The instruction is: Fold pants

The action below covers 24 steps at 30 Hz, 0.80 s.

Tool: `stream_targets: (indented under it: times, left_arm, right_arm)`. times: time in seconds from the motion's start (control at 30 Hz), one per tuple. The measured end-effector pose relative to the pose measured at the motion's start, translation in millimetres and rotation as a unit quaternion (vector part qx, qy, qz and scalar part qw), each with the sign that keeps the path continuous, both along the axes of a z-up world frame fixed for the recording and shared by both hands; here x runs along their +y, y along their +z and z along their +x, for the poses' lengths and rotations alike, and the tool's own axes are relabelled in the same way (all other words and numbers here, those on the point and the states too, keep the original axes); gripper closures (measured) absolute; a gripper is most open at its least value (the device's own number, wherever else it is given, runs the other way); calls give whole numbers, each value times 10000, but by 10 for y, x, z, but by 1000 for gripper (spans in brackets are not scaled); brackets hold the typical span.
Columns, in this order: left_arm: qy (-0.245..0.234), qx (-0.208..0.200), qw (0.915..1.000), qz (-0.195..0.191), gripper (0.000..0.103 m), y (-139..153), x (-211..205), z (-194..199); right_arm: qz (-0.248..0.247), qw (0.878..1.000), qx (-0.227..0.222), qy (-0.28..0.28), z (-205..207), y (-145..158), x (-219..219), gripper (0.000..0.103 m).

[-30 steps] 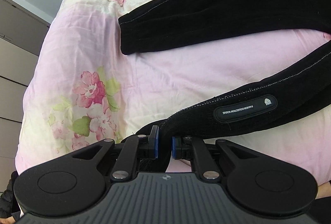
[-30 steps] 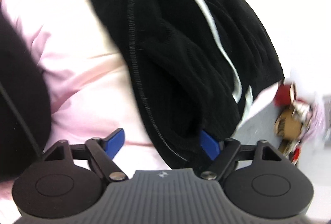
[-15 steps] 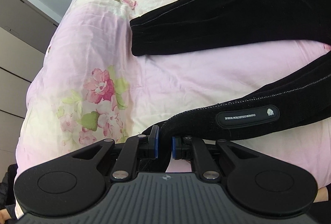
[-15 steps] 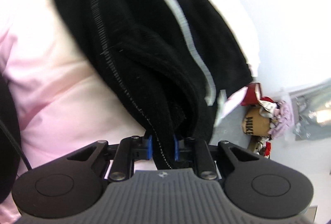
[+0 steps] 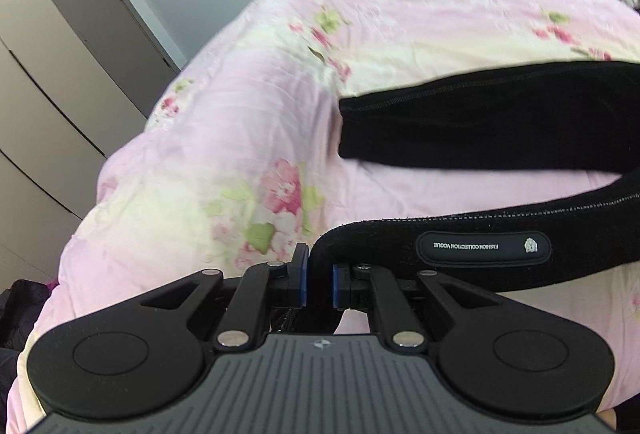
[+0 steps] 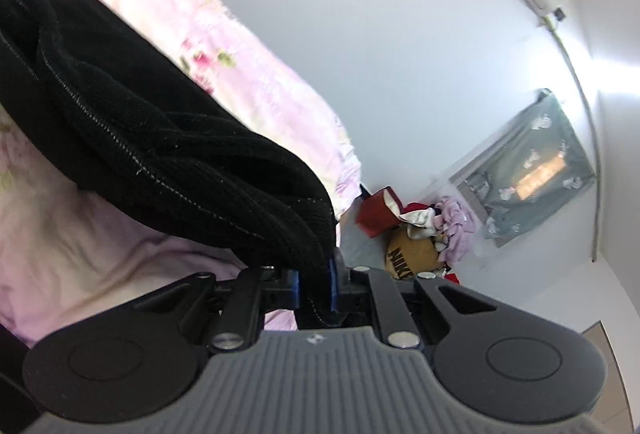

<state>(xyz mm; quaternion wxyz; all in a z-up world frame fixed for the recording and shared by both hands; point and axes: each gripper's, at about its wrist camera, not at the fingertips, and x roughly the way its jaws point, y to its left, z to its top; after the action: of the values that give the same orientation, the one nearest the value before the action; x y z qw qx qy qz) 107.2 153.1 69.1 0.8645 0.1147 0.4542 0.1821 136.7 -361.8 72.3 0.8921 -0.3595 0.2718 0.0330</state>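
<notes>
Both claws are gripping the black pants (image 5: 500, 121) on the bed (image 5: 248, 137), w/ its pink floral cover.

Left claw (image 5: 317, 282): blue pads pinched together on the hem end of the near leg, right by the rubber brand patch (image 5: 484, 246). That leg is arcing off to the right, looking raised off the cover near the claw. The other leg is lying flat further back, its hem end pointing left, well apart from the held one.

Right claw (image 6: 314, 288): clamped on a thick bunch of black fabric (image 6: 168, 137), prob. the waist end, though can't tell for sure since it's all bunched folds & seams. Fabric is draping from the claw back onto the bed. Beyond the bed edge, clutter is sitting on the floor: a brown Nike ball (image 6: 412, 254), red & lilac cloth beside it.

Step in hand, by my read: first lengthwise fold, i.e. bringing the near leg over onto the far leg, both ends held.

Next move is calling for: carrying both claws across together, keeping the leg taut btw them so it isn't sagging or twisting, then lining hem on hem & seam on seam before letting go. Risk: the right claw's bunch is thick, so layers may be slipping or landing wrinkled; the far leg could be dragging if cloth tugs.
</notes>
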Motion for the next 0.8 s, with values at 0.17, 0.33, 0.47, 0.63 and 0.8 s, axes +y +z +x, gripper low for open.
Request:
stream_targets:
  times: [0.17, 0.33, 0.47, 0.63, 0.8]
  left_arm:
    - [74, -328, 9994, -45, 91, 207, 47, 69]
    - [38, -236, 9991, 337, 91, 84, -85, 480]
    - [220, -104, 9993, 273, 91, -88, -63, 954]
    - [296, -90, 9986, 431, 91, -252, -90, 1672]
    - [182, 254, 9971, 689, 91, -578, -182, 2503]
  right_arm:
    - [1, 9996, 205, -172, -39, 97, 33, 96]
    - [-169, 9964, 779, -285, 538, -157, 72, 96]
    - [-263, 9947, 911, -394, 1079, -204, 72, 95]
    - [-322, 9908, 1237, -443, 1943, -399, 126, 94]
    - [-284, 9816, 1788, -615, 2847, -735, 149, 91]
